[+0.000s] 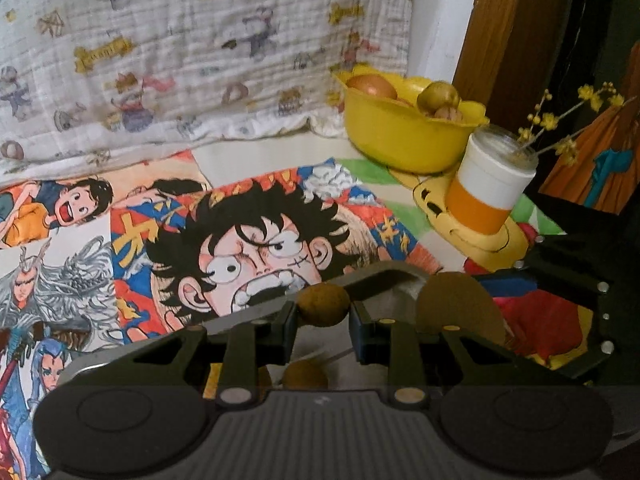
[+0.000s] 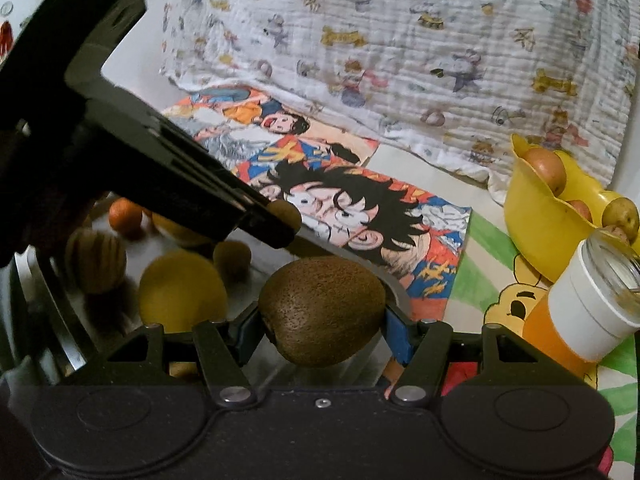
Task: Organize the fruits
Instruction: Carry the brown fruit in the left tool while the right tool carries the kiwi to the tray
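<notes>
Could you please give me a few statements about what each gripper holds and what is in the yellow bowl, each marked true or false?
1. The right gripper is shut on a kiwi. True.
2. The left gripper is open and holds nothing. False: its fingers are shut on a small brown fruit.
3. The yellow bowl already holds several fruits. True.
4. The cup lies tipped over beside the bowl. False: it stands upright, with yellow flower sprigs in it.
5. The bowl stands left of the cup in the left wrist view. True.
</notes>
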The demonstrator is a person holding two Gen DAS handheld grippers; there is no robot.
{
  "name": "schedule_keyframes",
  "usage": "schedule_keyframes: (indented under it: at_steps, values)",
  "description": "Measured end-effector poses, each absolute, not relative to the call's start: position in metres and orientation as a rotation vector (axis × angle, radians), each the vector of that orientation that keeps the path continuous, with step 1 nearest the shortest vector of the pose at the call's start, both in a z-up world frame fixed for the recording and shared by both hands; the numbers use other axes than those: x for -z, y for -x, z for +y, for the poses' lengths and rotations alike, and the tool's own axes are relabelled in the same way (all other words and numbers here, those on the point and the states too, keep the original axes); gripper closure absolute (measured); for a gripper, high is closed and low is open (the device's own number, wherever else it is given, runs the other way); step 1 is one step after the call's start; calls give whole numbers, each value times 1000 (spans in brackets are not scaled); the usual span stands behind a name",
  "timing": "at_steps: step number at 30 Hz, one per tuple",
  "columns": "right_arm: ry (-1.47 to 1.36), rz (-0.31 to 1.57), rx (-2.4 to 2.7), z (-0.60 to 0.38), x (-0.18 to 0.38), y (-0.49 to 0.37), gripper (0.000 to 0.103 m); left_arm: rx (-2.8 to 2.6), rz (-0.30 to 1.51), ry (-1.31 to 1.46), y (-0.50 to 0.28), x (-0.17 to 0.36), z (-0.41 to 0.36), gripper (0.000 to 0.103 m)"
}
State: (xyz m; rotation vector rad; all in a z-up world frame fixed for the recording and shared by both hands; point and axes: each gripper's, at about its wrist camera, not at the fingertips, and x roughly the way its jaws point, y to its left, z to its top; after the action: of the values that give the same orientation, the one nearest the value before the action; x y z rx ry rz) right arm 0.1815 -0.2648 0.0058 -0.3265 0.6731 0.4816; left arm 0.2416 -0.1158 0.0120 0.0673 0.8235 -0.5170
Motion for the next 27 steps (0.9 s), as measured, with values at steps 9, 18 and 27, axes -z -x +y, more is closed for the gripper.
schedule_keyframes:
  at_steps: [9, 18, 27]
  values:
    - [311, 717, -485, -272, -4, -184, 38, 512, 849, -115, -246, -4, -118, 72]
    - [315, 790, -487, -270, -5, -191, 38, 495, 875, -216, -247, -4, -129, 72]
    - [275, 827, -479, -274, -3, -195, 38, 492, 891, -233, -248, -4, -131, 72]
